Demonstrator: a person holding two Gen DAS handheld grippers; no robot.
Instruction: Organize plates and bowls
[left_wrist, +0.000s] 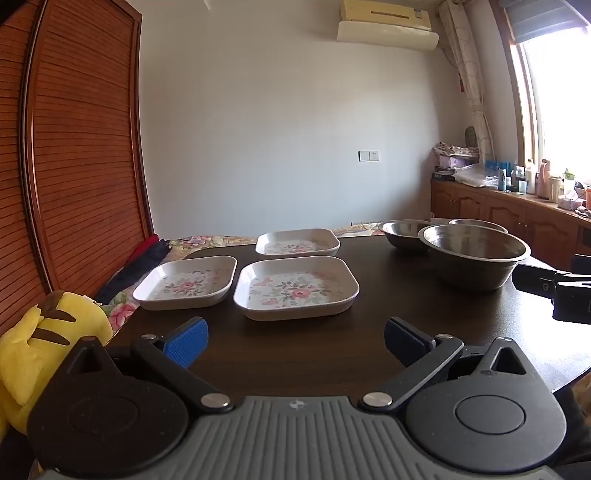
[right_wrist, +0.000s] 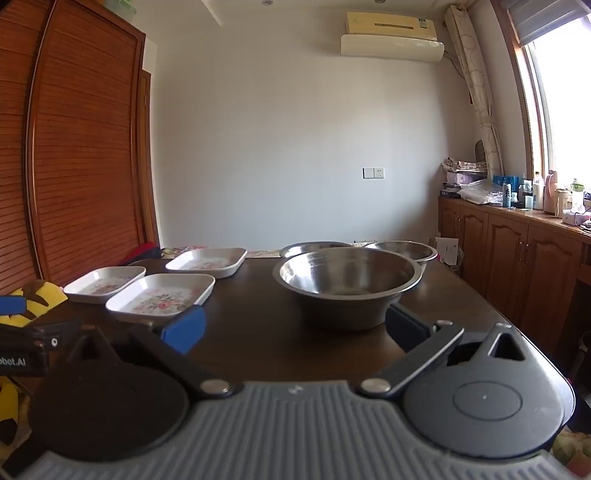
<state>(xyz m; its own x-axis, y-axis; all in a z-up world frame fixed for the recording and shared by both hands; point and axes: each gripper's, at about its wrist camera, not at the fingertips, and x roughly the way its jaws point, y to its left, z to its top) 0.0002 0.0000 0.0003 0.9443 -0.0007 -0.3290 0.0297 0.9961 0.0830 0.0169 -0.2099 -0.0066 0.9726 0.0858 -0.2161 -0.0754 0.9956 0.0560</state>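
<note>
Three square white plates with flower prints lie on the dark table: a near one (left_wrist: 296, 287) (right_wrist: 161, 297), a left one (left_wrist: 185, 281) (right_wrist: 104, 284) and a far one (left_wrist: 297, 242) (right_wrist: 207, 261). Three steel bowls stand to the right: a big near one (left_wrist: 474, 254) (right_wrist: 347, 282) and two behind it (left_wrist: 404, 232) (left_wrist: 478, 222) (right_wrist: 312, 248) (right_wrist: 402, 249). My left gripper (left_wrist: 295, 341) is open, short of the near plate. My right gripper (right_wrist: 293, 328) is open, just before the big bowl. Nothing is between either pair of fingers.
A yellow plush toy (left_wrist: 40, 350) sits at the table's left edge. A wooden slatted wardrobe (left_wrist: 74, 147) stands on the left. Cabinets (right_wrist: 517, 266) with bottles run under the window on the right. The right gripper's body (left_wrist: 557, 291) shows at the left wrist view's right edge.
</note>
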